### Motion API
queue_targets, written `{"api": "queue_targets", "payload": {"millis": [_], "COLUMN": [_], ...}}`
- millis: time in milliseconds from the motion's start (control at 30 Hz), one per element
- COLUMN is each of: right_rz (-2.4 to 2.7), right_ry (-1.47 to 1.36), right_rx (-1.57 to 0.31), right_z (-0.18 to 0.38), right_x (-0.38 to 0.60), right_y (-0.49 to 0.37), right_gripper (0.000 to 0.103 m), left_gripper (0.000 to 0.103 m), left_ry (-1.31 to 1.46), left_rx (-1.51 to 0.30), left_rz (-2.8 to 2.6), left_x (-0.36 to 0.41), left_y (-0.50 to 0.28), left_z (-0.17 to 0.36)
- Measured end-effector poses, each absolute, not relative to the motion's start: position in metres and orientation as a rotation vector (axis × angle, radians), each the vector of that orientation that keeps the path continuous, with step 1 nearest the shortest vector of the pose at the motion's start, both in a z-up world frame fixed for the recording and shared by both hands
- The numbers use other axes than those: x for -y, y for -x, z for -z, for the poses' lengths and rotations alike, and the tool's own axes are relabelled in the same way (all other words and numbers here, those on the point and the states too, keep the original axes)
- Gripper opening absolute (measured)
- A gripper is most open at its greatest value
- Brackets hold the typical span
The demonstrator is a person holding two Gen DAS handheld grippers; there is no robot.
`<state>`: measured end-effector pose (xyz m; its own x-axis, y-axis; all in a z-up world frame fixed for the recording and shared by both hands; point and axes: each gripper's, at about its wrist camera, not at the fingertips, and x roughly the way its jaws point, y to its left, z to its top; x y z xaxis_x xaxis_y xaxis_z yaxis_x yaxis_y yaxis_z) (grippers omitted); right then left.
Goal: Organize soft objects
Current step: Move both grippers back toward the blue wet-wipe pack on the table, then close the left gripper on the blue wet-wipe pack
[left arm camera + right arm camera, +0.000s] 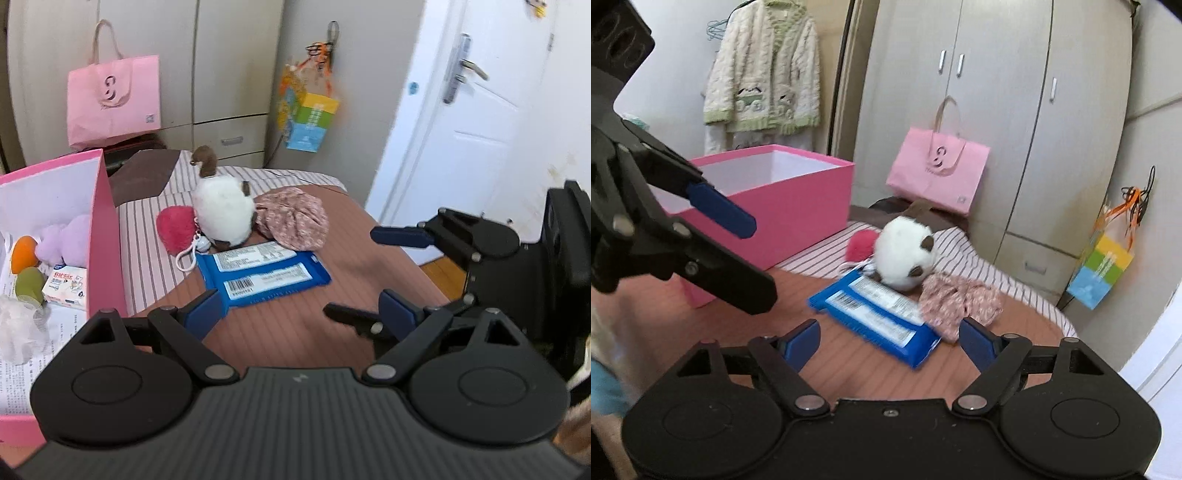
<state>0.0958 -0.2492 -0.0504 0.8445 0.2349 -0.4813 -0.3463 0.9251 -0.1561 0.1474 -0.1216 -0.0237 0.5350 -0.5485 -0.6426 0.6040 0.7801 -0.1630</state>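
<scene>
Both pairs of tongs hang over a bed (pixel 351 236) with a brown cover and a striped sheet. The left tongs (pixel 301 310) stand wide open with nothing between the blue pads; the right tongs (pixel 890 339) are also spread wide and hold nothing.

In the left wrist view the soft things lie in a cluster at about twelve o'clock from the left tongs. A blue pack (pixel 262 275) lies flat nearest them, its white labels carrying a barcode and small print too blurred to read. Behind it sits a white plush toy (pixel 223 210) with a brown head, touching a red fluffy ball (pixel 175 227) at its nine o'clock and a pink floral cloth (pixel 295 216) at its three o'clock.

At nine o'clock stands an open pink box (pixel 107 236). Inside it lie a purple plush (pixel 64 240), an orange piece (pixel 24 253), a green piece (pixel 29 286), a small white carton (pixel 66 288) with unreadable print, and a white mesh puff (pixel 16 325), all on printed paper.

Against the wardrobe (pixel 236 66) leans a pink paper bag (pixel 114 99) with a cut-out emblem. A colourful gift bag (pixel 308 118) hangs by the white door (pixel 476 110).
</scene>
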Motion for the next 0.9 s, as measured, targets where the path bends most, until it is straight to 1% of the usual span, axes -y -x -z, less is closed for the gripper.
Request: {"api": "queue_targets", "payload": {"millis": [100, 200, 267, 367, 433, 500, 567, 633, 700, 767, 800, 833, 867, 900], "right_rz": [-0.341, -0.326, -0.329, -0.342, -0.364, -0.379, -0.389, -0.394, -0.398, -0.407, -0.409, -0.408, -0.404, -0.387], "right_ry": [0.188, 0.159, 0.184, 0.167, 0.122, 0.065, 0.018, -0.041, -0.095, -0.130, -0.135, -0.131, -0.115, -0.086], "right_rx": [-0.501, -0.569, -0.598, -0.633, -0.658, -0.672, -0.679, -0.683, -0.679, -0.679, -0.678, -0.676, -0.675, -0.672], "right_z": [0.058, 0.071, 0.080, 0.089, 0.094, 0.096, 0.100, 0.102, 0.103, 0.103, 0.103, 0.104, 0.105, 0.104], "right_x": [0.253, 0.253, 0.249, 0.250, 0.254, 0.259, 0.266, 0.272, 0.278, 0.282, 0.283, 0.282, 0.280, 0.277], "right_y": [-0.115, -0.133, -0.142, -0.156, -0.165, -0.172, -0.178, -0.181, -0.184, -0.187, -0.187, -0.188, -0.188, -0.187], "right_gripper": [0.087, 0.087, 0.087, 0.087, 0.087, 0.088, 0.087, 0.087, 0.087, 0.087, 0.087, 0.087, 0.085, 0.081], "left_gripper": [0.091, 0.087, 0.087, 0.087, 0.086, 0.082, 0.082, 0.077, 0.076, 0.071, 0.067, 0.066, 0.065, 0.061], "left_ry": [-0.071, -0.009, 0.004, -0.026, -0.020, 0.011, 0.010, -0.012, -0.011, -0.005, -0.005, -0.007, -0.010, -0.003], "left_rx": [-0.766, -0.819, -0.807, -0.733, -0.742, -0.758, -0.745, -0.735, -0.745, -0.750, -0.750, -0.752, -0.751, -0.752], "left_rz": [0.660, 0.651, 0.633, 0.552, 0.547, 0.555, 0.518, 0.486, 0.454, 0.423, 0.412, 0.405, 0.395, 0.395], "left_x": [0.131, 0.135, 0.139, 0.151, 0.154, 0.153, 0.153, 0.155, 0.155, 0.155, 0.155, 0.155, 0.156, 0.155], "left_y": [-0.161, -0.176, -0.181, -0.180, -0.185, -0.194, -0.199, -0.205, -0.213, -0.220, -0.222, -0.224, -0.225, -0.225], "left_z": [0.036, 0.051, 0.059, 0.068, 0.072, 0.076, 0.078, 0.082, 0.087, 0.094, 0.098, 0.101, 0.105, 0.108]}}
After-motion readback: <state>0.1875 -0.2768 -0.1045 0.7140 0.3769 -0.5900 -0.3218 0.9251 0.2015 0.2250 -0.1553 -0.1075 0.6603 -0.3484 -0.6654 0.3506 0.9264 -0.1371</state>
